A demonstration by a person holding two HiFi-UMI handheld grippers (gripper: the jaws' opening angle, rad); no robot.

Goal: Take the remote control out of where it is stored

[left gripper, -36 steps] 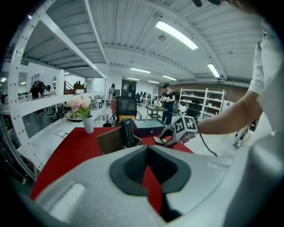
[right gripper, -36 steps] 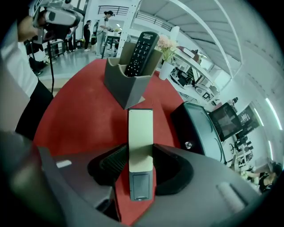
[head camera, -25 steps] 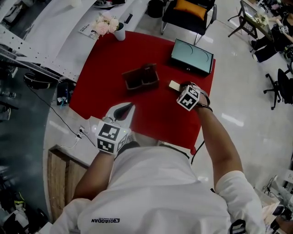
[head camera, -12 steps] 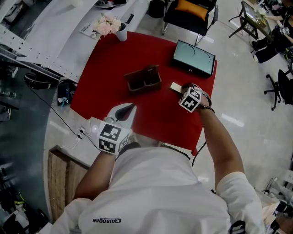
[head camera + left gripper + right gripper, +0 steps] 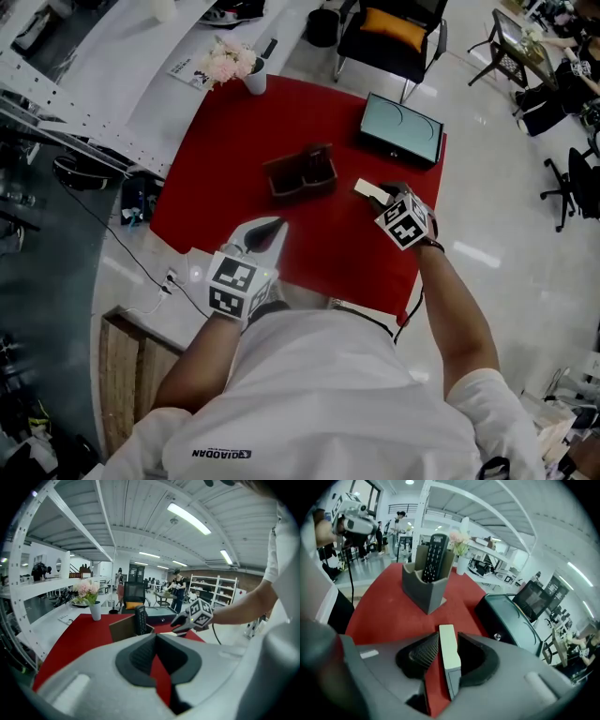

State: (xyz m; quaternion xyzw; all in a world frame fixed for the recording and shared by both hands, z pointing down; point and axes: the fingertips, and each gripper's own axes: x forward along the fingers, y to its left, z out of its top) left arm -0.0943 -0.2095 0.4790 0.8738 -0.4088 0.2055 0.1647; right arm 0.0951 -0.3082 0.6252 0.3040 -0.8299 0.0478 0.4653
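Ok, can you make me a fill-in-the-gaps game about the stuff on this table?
The tall black remote control stands in the brown holder on a ___ tablecloth.
The white cup holds ___ flowers.
The cream flat bar sits between the ___ tongs.
Missing words: red, pink, right.
The right tongs are closing on the bar.

Your table (image 5: 216, 187) is covered edge to edge in red cloth and stands on a pale, glossy floor (image 5: 487, 216). Near its middle sits a brown two-pocket holder (image 5: 300, 174), and at the far right corner lies a flat, teal-topped case (image 5: 401, 129). A white vase (image 5: 254, 82) of pink flowers stands at the far left corner. Just right of the holder is a slim cream block (image 5: 368, 189) — you can't tell whether it rests on the cloth.
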